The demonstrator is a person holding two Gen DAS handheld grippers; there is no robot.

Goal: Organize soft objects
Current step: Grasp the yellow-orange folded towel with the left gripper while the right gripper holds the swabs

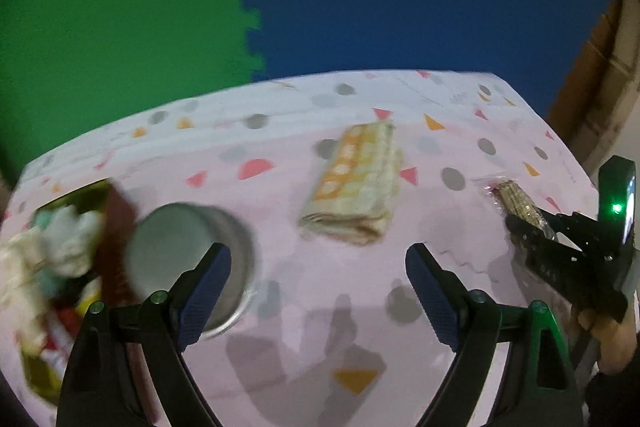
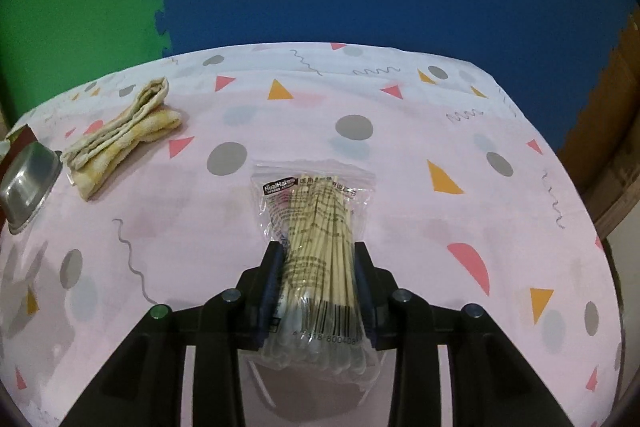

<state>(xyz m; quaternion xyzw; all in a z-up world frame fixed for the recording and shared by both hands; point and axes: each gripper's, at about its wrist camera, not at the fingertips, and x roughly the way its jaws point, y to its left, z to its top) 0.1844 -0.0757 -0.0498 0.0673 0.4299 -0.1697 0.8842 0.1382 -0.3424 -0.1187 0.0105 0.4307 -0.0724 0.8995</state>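
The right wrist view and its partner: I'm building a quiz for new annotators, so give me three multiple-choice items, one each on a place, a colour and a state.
1. Where does the folded yellow-and-white checked towel lie?
A. in the metal bowl
B. on the pink patterned tablecloth
C. in the left gripper

2. What colours are the foam mats behind the table?
A. green and blue
B. red and grey
C. all white

3. What is the right gripper doing?
A. standing open and empty
B. gripping the clear bag of wooden cotton swabs
C. gripping the towel

Answers: 1 B, the towel rests flat on the cloth beside the round metal bowl; 2 A, both views show them; 3 B, both pads press the bag's sides.
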